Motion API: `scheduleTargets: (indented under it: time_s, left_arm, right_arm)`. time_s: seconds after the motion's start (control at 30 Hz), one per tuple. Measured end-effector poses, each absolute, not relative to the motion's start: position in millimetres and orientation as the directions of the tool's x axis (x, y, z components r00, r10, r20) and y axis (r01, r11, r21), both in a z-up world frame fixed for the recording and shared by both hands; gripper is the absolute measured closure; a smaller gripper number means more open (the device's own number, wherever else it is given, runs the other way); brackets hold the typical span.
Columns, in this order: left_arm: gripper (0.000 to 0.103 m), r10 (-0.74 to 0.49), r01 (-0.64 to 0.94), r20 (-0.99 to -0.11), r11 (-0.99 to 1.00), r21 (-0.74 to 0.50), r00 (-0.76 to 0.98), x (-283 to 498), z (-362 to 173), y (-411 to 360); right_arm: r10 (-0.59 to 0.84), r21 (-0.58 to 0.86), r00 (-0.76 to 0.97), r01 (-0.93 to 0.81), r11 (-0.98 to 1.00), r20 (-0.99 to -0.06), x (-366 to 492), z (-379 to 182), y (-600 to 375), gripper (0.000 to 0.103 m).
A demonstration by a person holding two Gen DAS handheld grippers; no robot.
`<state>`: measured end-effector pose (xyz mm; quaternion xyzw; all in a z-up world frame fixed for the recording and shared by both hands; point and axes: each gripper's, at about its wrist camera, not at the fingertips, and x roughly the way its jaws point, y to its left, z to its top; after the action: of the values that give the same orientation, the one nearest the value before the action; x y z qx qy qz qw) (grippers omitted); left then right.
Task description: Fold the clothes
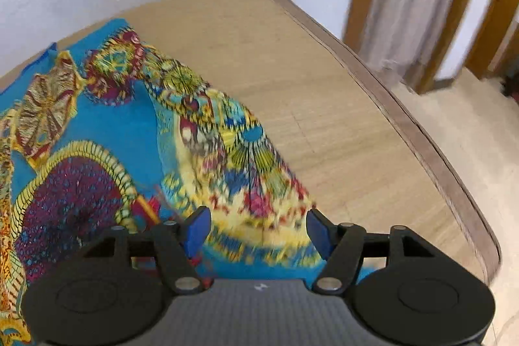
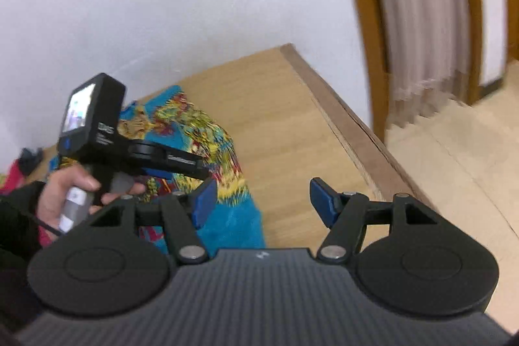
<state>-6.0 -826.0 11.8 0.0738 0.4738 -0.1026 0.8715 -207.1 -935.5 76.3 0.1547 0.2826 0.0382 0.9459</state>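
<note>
Light wooden table [image 1: 324,106] bearing a blue, multicoloured printed cloth garment [image 1: 107,132] spread at its left. Left gripper [image 1: 258,231], jaws apart, hovers over the near hem; right gripper [image 2: 262,200], jaws apart, holds nothing. Step judged: approaching to grasp; next, closing on an edge.

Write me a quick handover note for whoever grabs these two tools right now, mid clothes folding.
Left tool: open, holding nothing, low over the near edge of the cloth.
Right tool: open, empty, hovering past the cloth's right edge, mostly above bare table.
Cloth: bright blue patterned piece lying on the table, left of centre, with its right side rumpled. Whether that is a fold cannot be told.
Done: no neat fold shows yet.
Left: grip the near edge or corners with both tools, smooth the rumpled side, fold. Frames are blurred, so check the edges before you close.
</note>
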Motion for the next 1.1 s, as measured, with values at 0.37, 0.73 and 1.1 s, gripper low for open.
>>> scheduleTargets:
  time_s: [0.37,0.73,1.1]
  left_arm:
    - [0.037,0.182,-0.265,-0.868,0.962,0.060,0.462,-10,-9,-913]
    - [0.036,0.317,-0.480,-0.857,0.872,0.095,0.406,-35,8,-980]
    - [0.037,0.375,-0.716,-0.833,0.697,-0.036,0.407,14,-8,-990]
  right_arm:
    - [0.489,0.334,0.691,-0.360,0.871,-0.532,-118,52,-1084,0.037]
    - [0.669,0.406,0.494,-0.541,0.736,-0.555,-38,42,-1170,0.035]
    - [0.731,0.331,0.245,-0.770,0.546,-0.636,96,29,-1148,0.037]
